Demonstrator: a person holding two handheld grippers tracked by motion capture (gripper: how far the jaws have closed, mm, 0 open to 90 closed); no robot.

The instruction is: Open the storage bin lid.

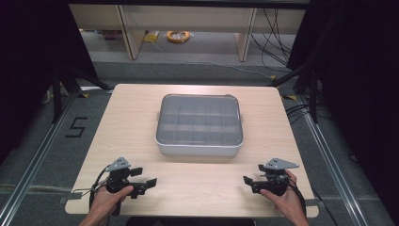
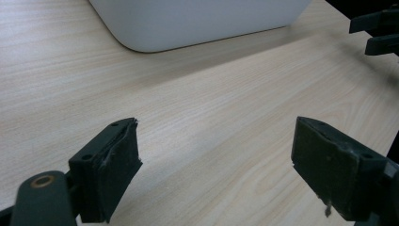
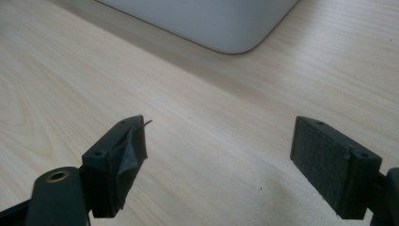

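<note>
A white box (image 1: 199, 125) with a clear lid and a grid of compartments sits in the middle of the wooden table (image 1: 127, 122). My left gripper (image 1: 147, 181) rests near the front left edge, held by a hand, open with nothing between its pads (image 2: 115, 167). My right gripper (image 1: 247, 180) is near the front right edge, also open and empty, jaws wide apart over bare wood (image 3: 216, 155). The box's near wall (image 2: 197, 21) shows at the top of the left gripper view, and its rounded corner (image 3: 221, 23) at the top of the right gripper view.
Bare wood lies between the two grippers and the box. In the left gripper view the other gripper's jaws (image 2: 379, 30) appear at the upper right. Beyond the table are grey floor, cables (image 1: 273, 33) and dark stands (image 1: 59, 89).
</note>
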